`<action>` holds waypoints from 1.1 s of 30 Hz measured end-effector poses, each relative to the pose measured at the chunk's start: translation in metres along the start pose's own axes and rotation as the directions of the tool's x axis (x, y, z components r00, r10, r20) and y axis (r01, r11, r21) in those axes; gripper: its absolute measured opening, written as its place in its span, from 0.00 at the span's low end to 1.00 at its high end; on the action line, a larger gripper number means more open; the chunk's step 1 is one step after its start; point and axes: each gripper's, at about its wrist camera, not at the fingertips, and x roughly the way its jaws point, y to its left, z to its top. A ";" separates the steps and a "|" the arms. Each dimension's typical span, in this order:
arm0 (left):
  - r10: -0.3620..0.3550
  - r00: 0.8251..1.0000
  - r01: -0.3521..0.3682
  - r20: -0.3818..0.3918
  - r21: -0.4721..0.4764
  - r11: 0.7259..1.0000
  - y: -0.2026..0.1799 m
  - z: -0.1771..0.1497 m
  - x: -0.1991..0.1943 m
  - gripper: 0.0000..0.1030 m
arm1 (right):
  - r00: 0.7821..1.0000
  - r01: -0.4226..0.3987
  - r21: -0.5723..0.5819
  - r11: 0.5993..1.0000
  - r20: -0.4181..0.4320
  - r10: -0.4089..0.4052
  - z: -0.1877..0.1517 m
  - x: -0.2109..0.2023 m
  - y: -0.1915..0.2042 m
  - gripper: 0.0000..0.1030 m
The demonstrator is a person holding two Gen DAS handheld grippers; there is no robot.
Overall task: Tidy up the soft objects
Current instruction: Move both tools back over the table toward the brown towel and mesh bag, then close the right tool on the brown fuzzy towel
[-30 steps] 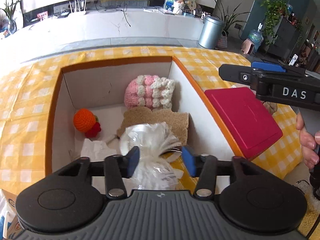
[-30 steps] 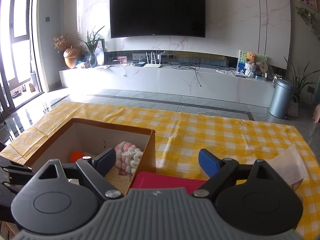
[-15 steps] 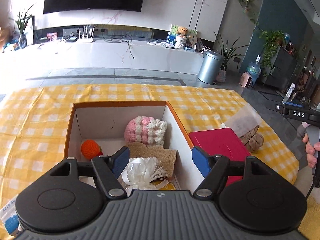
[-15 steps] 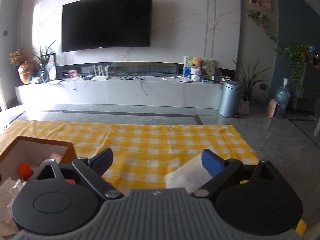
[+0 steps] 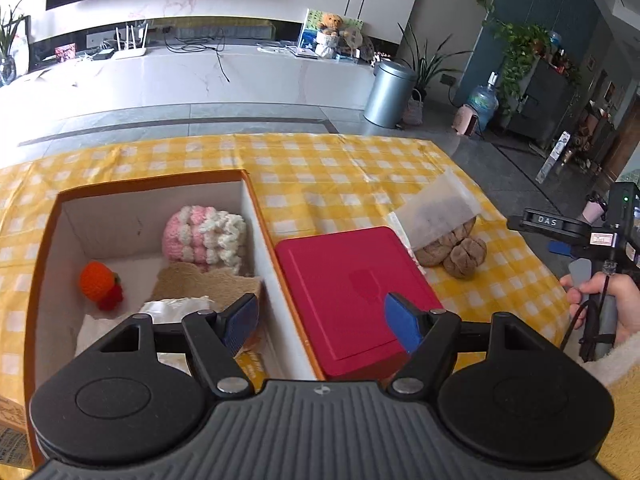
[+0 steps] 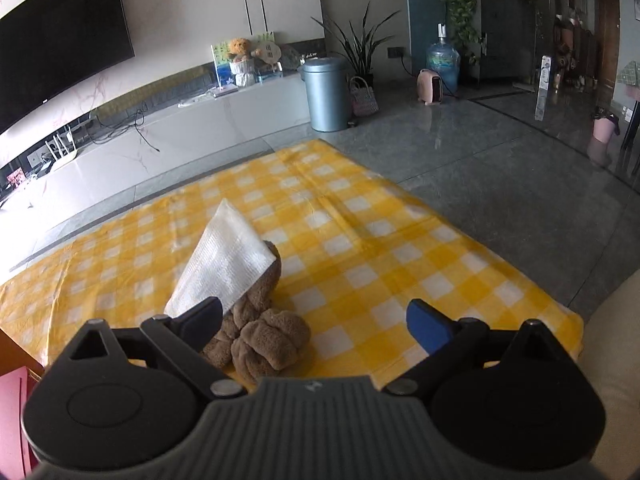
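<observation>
Two grippers work over a yellow checked cloth [image 5: 344, 176]. At far left, an open box [image 5: 48, 240] holds an orange knit ball [image 5: 95, 281], a pink-and-white knit piece [image 5: 202, 238], a tan mat [image 5: 200, 284] and a white bundle [image 5: 172, 306]. Left gripper [image 5: 320, 322]: jaws wide apart, holding nothing, raised over the box's right wall. A red lid [image 5: 344, 288] lies just right of the box. Further right, a brown plush [image 6: 264, 336] rests on the cloth with a white tissue [image 6: 228, 260] leaning on it. Right gripper [image 6: 316, 326]: jaws wide apart, empty, its left finger in front of the plush; whether they touch cannot be told.
</observation>
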 end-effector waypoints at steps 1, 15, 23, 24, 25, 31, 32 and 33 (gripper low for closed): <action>-0.001 1.000 0.001 -0.009 0.009 1.000 -0.006 0.003 0.004 0.82 | 1.000 -0.011 -0.014 1.000 0.001 0.011 0.000 0.003 0.003 0.95; 0.028 0.995 -0.020 -0.098 0.082 0.996 -0.056 0.025 0.049 0.82 | 0.989 -0.121 -0.374 0.919 -0.124 0.079 -0.028 0.050 0.029 0.97; 0.002 0.991 0.027 -0.132 0.217 0.976 -0.085 0.048 0.064 0.82 | 0.993 -0.118 -0.501 0.857 -0.063 0.100 -0.039 0.065 0.055 0.92; -0.016 0.992 0.044 -0.128 0.222 0.974 -0.089 0.053 0.064 0.83 | 0.994 -0.111 -0.502 0.858 -0.067 0.089 -0.039 0.069 0.055 0.90; -0.034 0.992 0.062 -0.124 0.225 0.972 -0.094 0.059 0.065 0.83 | 0.994 -0.103 -0.504 0.858 -0.070 0.079 -0.040 0.072 0.055 0.89; -0.046 0.994 0.064 -0.096 0.197 0.978 -0.119 0.091 0.093 0.85 | 0.991 -0.115 -0.481 0.869 -0.118 0.065 -0.037 0.082 0.043 0.62; -0.042 0.995 0.061 -0.090 0.211 0.976 -0.123 0.094 0.102 0.85 | 0.989 -0.131 -0.468 0.874 -0.122 0.083 -0.037 0.081 0.040 0.59; -0.036 0.996 0.055 -0.087 0.230 0.972 -0.127 0.096 0.111 0.85 | 0.988 -0.142 -0.464 0.874 -0.124 0.094 -0.038 0.081 0.039 0.58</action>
